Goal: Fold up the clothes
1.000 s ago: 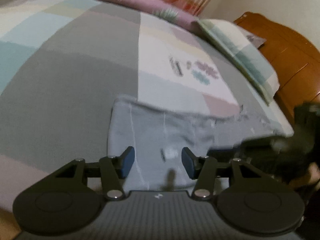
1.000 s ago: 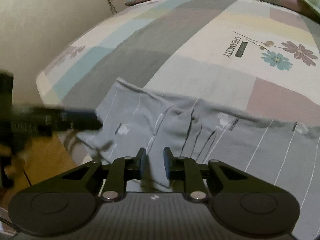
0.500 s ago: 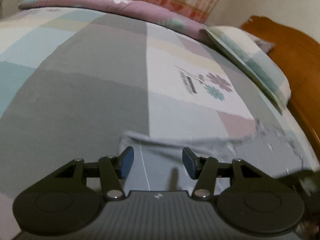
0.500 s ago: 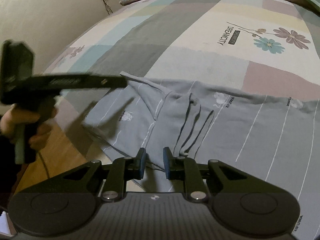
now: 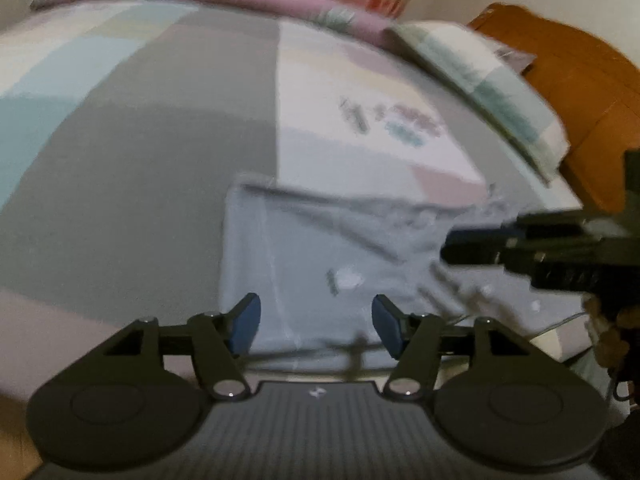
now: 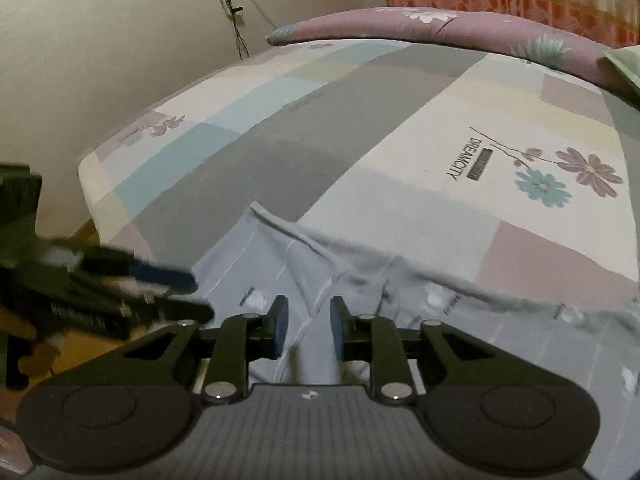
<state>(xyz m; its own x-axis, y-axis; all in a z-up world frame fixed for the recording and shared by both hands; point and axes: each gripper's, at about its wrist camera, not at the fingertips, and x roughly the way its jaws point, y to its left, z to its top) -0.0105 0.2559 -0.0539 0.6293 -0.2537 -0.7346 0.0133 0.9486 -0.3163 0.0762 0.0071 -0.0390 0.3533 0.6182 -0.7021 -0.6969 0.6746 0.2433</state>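
A grey-blue garment with thin white stripes (image 5: 320,256) lies spread near the front edge of the bed, with a raised crease across its middle (image 6: 320,256). My left gripper (image 5: 316,322) hovers over the garment's near hem. Its jaws are opening and nothing is between the blue pads. My right gripper (image 6: 308,328) hangs just above the crease, its jaws opening. Cloth shows through the narrow gap, but the pads do not press on it. Each gripper shows in the other's view, the right gripper (image 5: 520,248) at the right and the left gripper (image 6: 132,292) at the left.
The patchwork bedsheet (image 6: 400,120) stretches away behind the garment. A rolled purple quilt (image 6: 460,28) lies along the far side. A pillow (image 5: 480,92) rests against a wooden headboard (image 5: 580,92). The bed's corner (image 6: 92,184) drops to a wooden floor beside a wall.
Both pairs of jaws stand wider, the right one clearly so. The left gripper has dipped back toward the garment and now reaches further over its left part in the right wrist view.
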